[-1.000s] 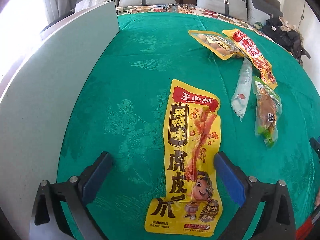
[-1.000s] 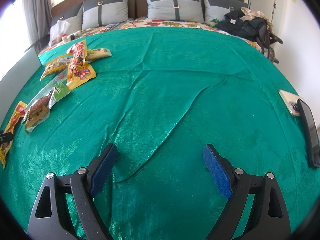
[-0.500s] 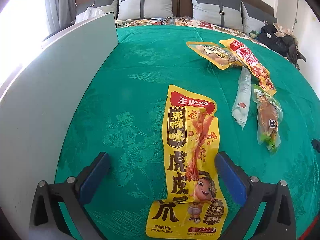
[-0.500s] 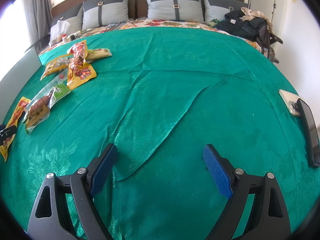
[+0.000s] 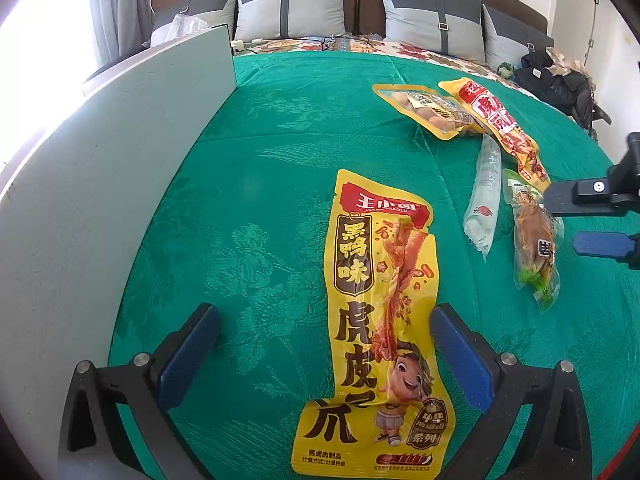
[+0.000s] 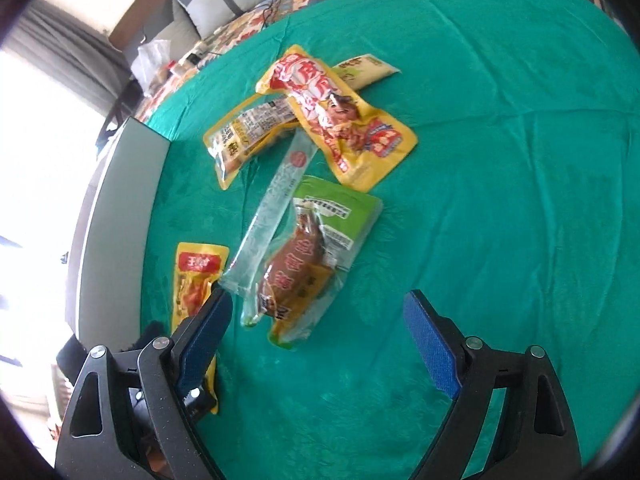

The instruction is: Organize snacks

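Note:
A long yellow packet (image 5: 380, 320) lies flat on the green bedspread (image 5: 280, 140), reaching in between the fingers of my open left gripper (image 5: 324, 320) without touching the pads. To its right lie a clear tube packet (image 5: 486, 196) and a green-and-clear packet of brown meat (image 5: 534, 240). In the right wrist view that meat packet (image 6: 308, 264) sits just ahead of my right gripper (image 6: 318, 300), whose jaws are closing but stand wide, pads off it. Farther back lie a yellow-red packet (image 6: 336, 116) and a yellow packet with a label (image 6: 248, 132).
A pale grey board (image 5: 100, 184) stands along the bed's left side. Grey pillows (image 5: 292, 4) line the headboard, and dark clothes (image 5: 560, 84) are heaped at the far right. A pale yellow packet (image 6: 368, 70) lies behind the pile. The right gripper (image 5: 568, 222) shows at the left view's right edge.
My right gripper has swung left across the bed and rolled, now over the snack pile, its jaws a little narrower. It has entered the left wrist view. The left gripper has stayed put.

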A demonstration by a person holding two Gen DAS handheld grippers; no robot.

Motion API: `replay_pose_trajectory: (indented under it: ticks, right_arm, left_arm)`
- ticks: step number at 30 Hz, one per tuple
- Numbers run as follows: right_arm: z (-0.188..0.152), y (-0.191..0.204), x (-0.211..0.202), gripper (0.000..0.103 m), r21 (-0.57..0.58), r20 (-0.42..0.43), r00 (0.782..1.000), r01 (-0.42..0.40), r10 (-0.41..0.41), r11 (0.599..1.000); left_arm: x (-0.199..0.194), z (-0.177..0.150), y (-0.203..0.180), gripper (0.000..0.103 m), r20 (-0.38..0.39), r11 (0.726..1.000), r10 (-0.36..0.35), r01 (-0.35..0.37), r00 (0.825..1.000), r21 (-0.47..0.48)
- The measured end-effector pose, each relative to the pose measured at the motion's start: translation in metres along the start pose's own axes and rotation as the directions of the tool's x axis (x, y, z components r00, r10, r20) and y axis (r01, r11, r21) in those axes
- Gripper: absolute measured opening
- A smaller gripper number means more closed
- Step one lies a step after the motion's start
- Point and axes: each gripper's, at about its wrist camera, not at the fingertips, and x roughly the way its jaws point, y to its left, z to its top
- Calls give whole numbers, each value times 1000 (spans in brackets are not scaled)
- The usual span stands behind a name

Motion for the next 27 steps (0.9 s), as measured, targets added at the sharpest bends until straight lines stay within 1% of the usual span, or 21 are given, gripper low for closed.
replay_pose_trajectory:
  ticks: [1, 2, 3, 4, 5, 6, 7, 8, 10, 13, 14, 15, 16, 17, 18, 19, 21, 24, 25, 26, 27]
  right_arm:
    - [3, 9, 10, 69, -11, -16, 999, 29, -29, 1000]
    - [4, 17, 20, 67, -29, -35, 998, 58, -59, 998]
    - [4, 23, 26, 67, -59, -43, 994, 94, -97, 994]
    - [2, 30, 26, 66, -106, -6, 991, 135, -137, 985]
    - [0, 35, 29, 65, -153, -6, 986, 165, -168, 974]
    - [-4, 36, 29, 64, -201, 9, 985, 171, -173, 965]
    - [-8, 36, 28, 58, -249, 15, 985, 173, -174, 953]
    - [-12, 34, 25, 56, -295, 20, 984, 173, -175, 940]
    - [-23, 26, 13, 43, -381, 48, 982, 186, -182, 906]
    - [-41, 6, -11, 35, -508, 123, 972, 236, -201, 828]
    - [-48, -3, -17, 35, -536, 148, 967, 254, -207, 805]
    - [-54, -13, -22, 35, -550, 164, 966, 257, -199, 794]
    - [-58, -22, -26, 39, -552, 173, 969, 244, -177, 797]
    - [-61, -31, -32, 40, -541, 182, 971, 230, -154, 809]
    - [-64, -40, -36, 57, -524, 191, 972, 216, -134, 824]
    - [-64, -46, -39, 77, -504, 202, 972, 210, -122, 838]
    - [-65, -56, -40, 78, -483, 224, 967, 217, -120, 848]
    - [-67, -59, -28, 77, -486, 214, 965, 237, -149, 841]
    - [-69, -61, -23, 78, -488, 207, 965, 243, -159, 838]
    - [-73, -61, -26, 78, -490, 240, 961, 245, -141, 837]
    - [-74, -65, -26, 80, -491, 251, 958, 248, -137, 835]
  left_arm:
    - [0, 0, 0, 103, 0, 1000, -1, 1, 1000, 0]
    - [0, 1, 0, 103, 0, 1000, -3, 3, 1000, -1]
    - [-1, 1, 0, 103, 0, 1000, -4, 4, 1000, -2]
    - [-1, 1, 0, 103, 0, 1000, -4, 4, 1000, -2]
    - [-1, 1, 0, 103, 0, 1000, -4, 4, 1000, -2]
    - [0, 1, 0, 103, 0, 1000, -4, 4, 1000, -2]
    - [0, 1, 0, 103, 1, 1000, -5, 5, 1000, -3]
    - [0, 1, 0, 103, 1, 1000, -6, 6, 1000, -3]
    - [0, 1, 0, 103, 1, 1000, -5, 5, 1000, -3]
    - [0, 1, 0, 103, 1, 1000, -6, 6, 1000, -3]
    - [0, 1, 0, 103, 1, 1000, -5, 5, 1000, -3]
    - [0, 1, 0, 103, 1, 1000, -5, 5, 1000, -3]
    - [0, 1, 0, 103, 1, 1000, -5, 5, 1000, -3]
    - [0, 1, 0, 103, 1, 1000, -6, 6, 1000, -3]
    - [0, 1, 0, 103, 1, 1000, -6, 6, 1000, -3]
    - [0, 1, 0, 103, 1, 1000, -6, 6, 1000, -3]
    - [0, 1, 0, 103, 1, 1000, -5, 5, 1000, -3]
    - [0, 1, 0, 103, 1, 1000, -6, 6, 1000, -3]
    - [0, 1, 0, 103, 1, 1000, -6, 6, 1000, -3]
    - [0, 1, 0, 103, 1, 1000, -6, 6, 1000, -3]
    - [0, 0, 0, 103, 1, 1000, -6, 6, 1000, -3]
